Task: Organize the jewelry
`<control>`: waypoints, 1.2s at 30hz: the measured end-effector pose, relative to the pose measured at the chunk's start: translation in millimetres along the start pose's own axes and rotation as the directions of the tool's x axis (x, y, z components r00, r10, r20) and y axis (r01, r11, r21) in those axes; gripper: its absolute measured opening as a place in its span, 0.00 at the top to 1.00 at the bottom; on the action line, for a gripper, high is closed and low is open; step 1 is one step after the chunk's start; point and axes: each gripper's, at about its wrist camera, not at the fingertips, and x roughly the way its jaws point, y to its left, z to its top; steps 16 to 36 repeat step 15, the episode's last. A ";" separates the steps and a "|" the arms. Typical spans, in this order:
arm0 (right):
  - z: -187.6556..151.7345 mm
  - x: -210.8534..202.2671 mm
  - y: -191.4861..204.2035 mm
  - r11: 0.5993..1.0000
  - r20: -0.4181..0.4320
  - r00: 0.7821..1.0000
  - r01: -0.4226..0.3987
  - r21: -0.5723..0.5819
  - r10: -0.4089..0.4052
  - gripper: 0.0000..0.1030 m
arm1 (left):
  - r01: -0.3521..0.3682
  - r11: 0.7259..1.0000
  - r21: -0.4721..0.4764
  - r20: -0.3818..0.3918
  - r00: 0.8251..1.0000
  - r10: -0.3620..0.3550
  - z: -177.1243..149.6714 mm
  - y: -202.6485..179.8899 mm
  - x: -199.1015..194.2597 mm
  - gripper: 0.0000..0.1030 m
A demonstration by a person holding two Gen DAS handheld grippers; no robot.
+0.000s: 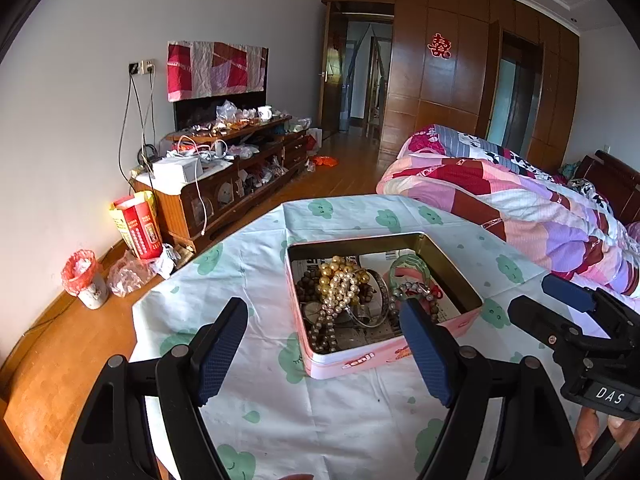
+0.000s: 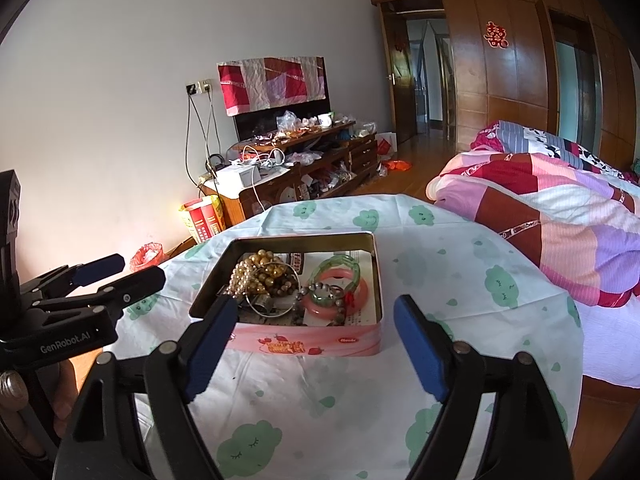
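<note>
Open pink tin (image 2: 308,344) on the bench (image 2: 320,400), all jewelry inside it: pearl strands (image 2: 244,276) and gold beads (image 2: 266,262) heaped at the tin's left, dark wooden beads (image 1: 310,282) and a silver bangle (image 1: 380,300) beside them, a green bangle (image 2: 338,266) and a pink bangle (image 2: 352,296) stacked at the tin's right, a small bead bracelet (image 2: 326,292) on top. Nothing loose on the cloth around the tin.

Left gripper (image 1: 326,354) near the tin's front left, fingers spread wide, gripping nothing. Right gripper (image 2: 316,354) near the tin's front, fingers likewise wide apart and empty.

Step in hand not settled: fits both a tangled pile waiting to be taken out and sorted, and pieces already gathered into the tin. Any reach into the tin calls for a descent clear of the rim, fingers narrowed onto one piece only, since strands overlap and would likely drag their neighbours along.
</note>
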 end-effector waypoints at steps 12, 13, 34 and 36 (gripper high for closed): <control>-2.5 1.8 0.2 1.000 -0.013 1.000 -0.003 0.003 0.003 0.19 | -0.058 0.998 0.030 0.009 0.998 0.058 -1.4 -4.3 3.1 0.19; -2.8 2.6 0.0 1.000 -0.014 1.000 -0.002 0.004 0.002 0.17 | -0.064 0.997 0.035 0.016 0.998 0.064 -1.2 -5.0 2.1 0.19; -3.9 3.7 -1.1 1.000 -0.015 1.000 -0.001 0.007 0.001 0.15 | -0.059 0.998 0.039 0.021 0.998 0.058 0.0 -5.3 1.2 0.19; -3.9 3.7 -1.1 1.000 -0.015 1.000 -0.001 0.007 0.001 0.15 | -0.059 0.998 0.039 0.021 0.998 0.058 0.0 -5.3 1.2 0.19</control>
